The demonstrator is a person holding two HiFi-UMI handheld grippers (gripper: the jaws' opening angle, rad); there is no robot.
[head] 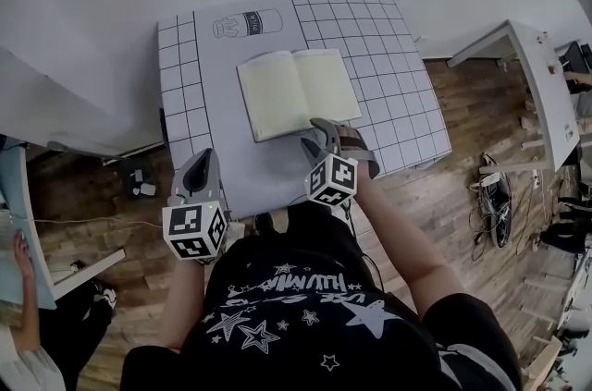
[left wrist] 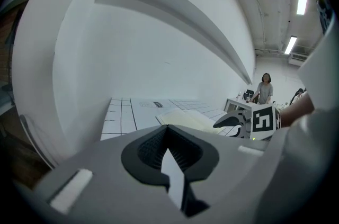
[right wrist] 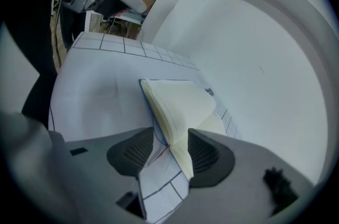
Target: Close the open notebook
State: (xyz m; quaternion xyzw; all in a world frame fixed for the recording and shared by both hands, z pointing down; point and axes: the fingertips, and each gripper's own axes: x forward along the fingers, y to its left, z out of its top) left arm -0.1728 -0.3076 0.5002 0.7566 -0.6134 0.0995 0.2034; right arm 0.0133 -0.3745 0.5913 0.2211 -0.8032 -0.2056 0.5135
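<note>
The open notebook lies flat with its cream pages up on a white gridded mat. My right gripper is at the notebook's near edge, on the right-hand page. In the right gripper view its jaws stand open and the notebook has its near edge and thin blue cover between them, with a gap showing on the left side. My left gripper hovers at the mat's front left edge, away from the book. It is shut with nothing in it.
A milk carton drawing is printed on the mat behind the notebook. White walls enclose the table's far side. Another table stands to the right, with wooden floor around it. A person stands far off, and another is at the left.
</note>
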